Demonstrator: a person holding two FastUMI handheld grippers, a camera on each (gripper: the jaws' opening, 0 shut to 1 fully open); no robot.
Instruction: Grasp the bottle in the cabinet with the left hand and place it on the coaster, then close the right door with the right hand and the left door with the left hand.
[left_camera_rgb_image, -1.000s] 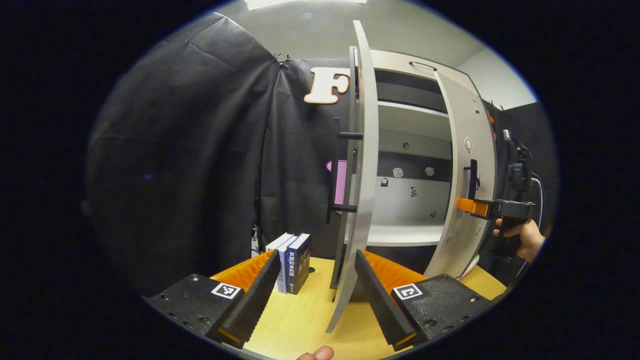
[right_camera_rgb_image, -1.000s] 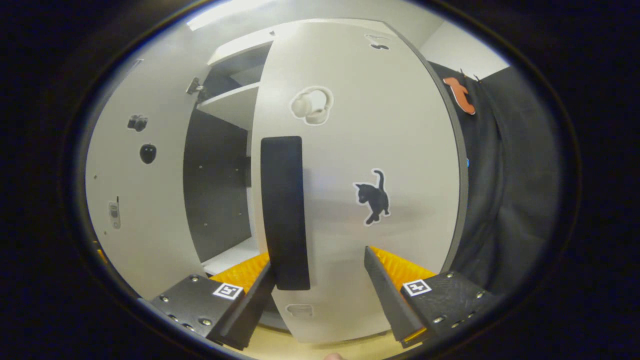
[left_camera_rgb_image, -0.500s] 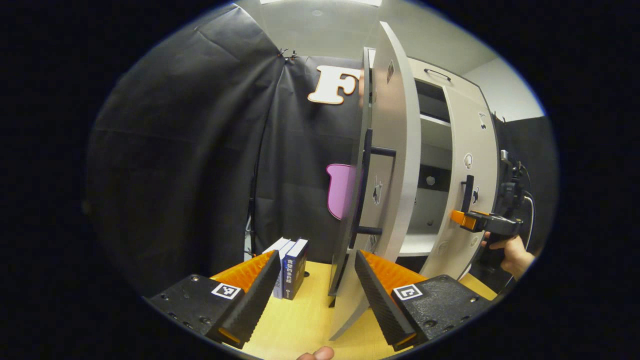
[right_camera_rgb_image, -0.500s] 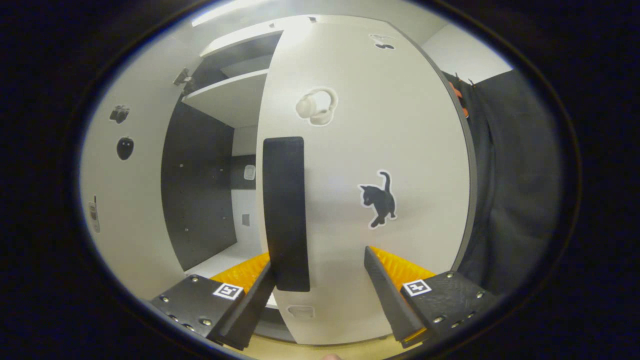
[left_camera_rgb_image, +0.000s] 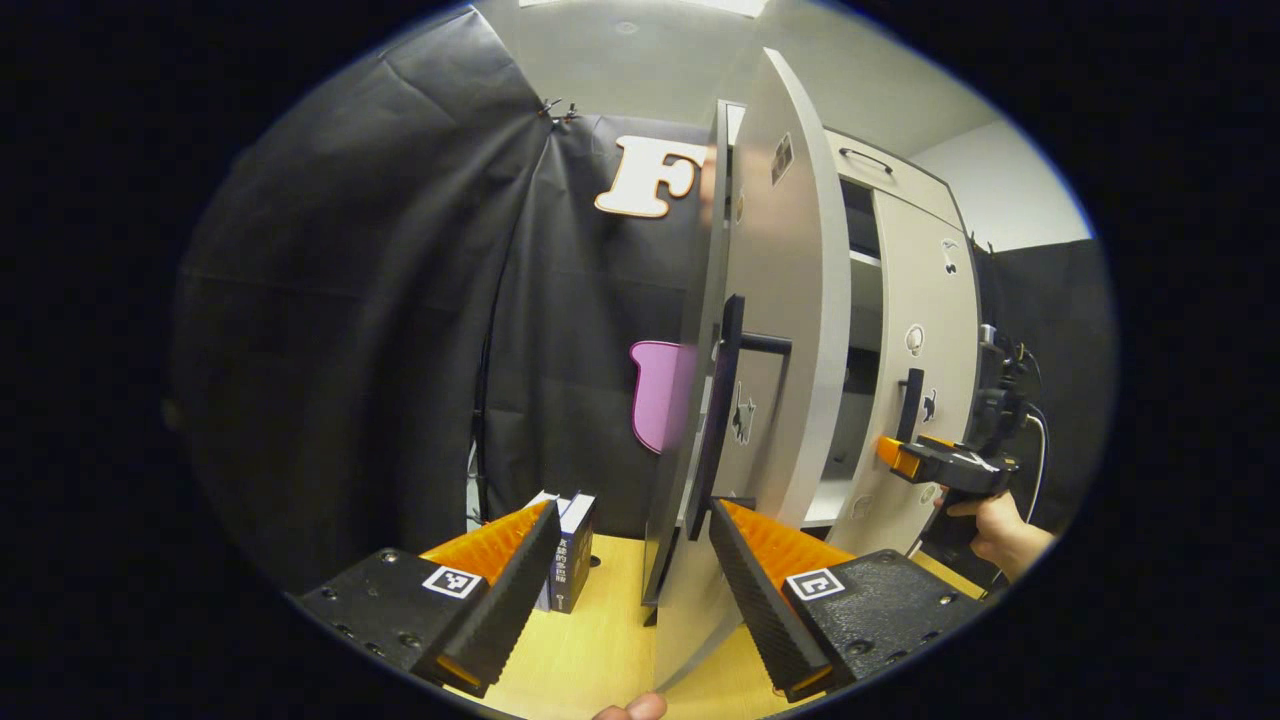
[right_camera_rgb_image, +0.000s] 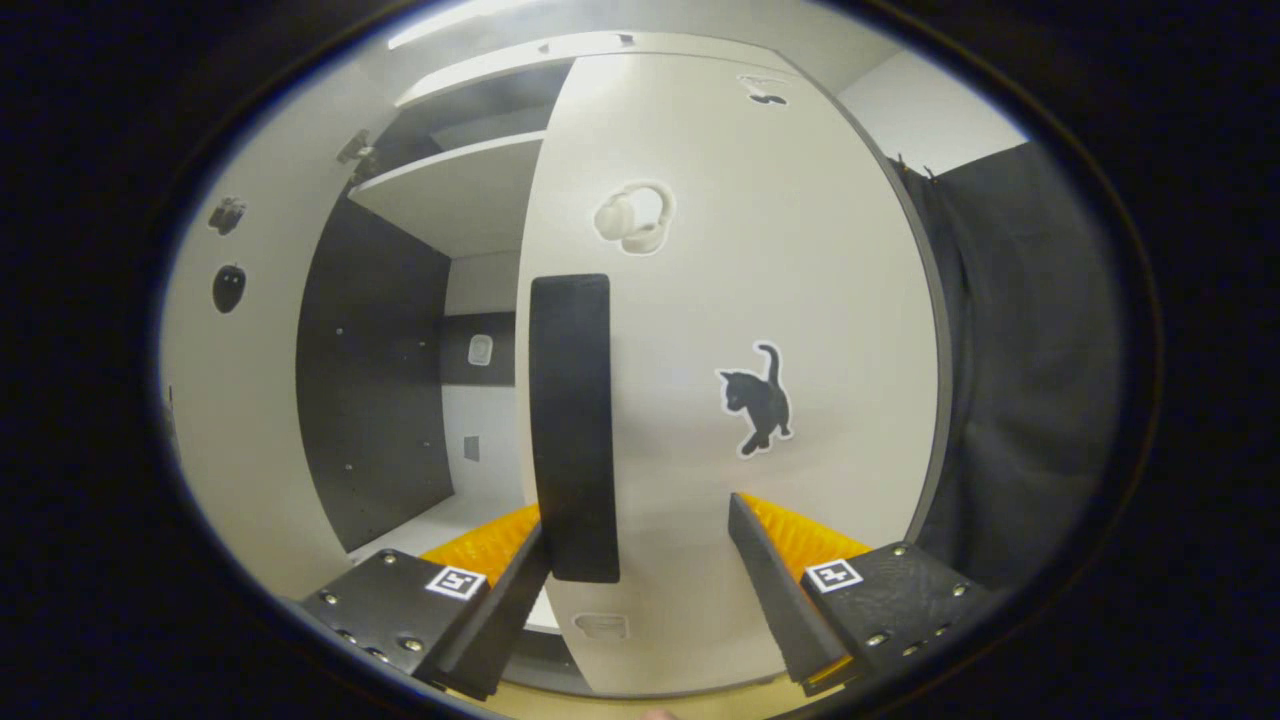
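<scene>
In the left gripper view the grey left door stands nearly edge-on, its black bar handle facing me. My left gripper is open, the door's lower edge between its fingers and close to the right finger. Farther right is the right door, with the right gripper at its handle, held by a hand. In the right gripper view my right gripper is open against the right door, its left finger by the bottom of the black handle.
Several upright books stand on the yellow wooden table left of the cabinet. Between the doors I see the cabinet's dark inside and a white shelf. The left door's inner face is at the left.
Both doors have swung further toward the cabinet, and the gap between them has narrowed. Each gripper has travelled with its door and stayed open.
</scene>
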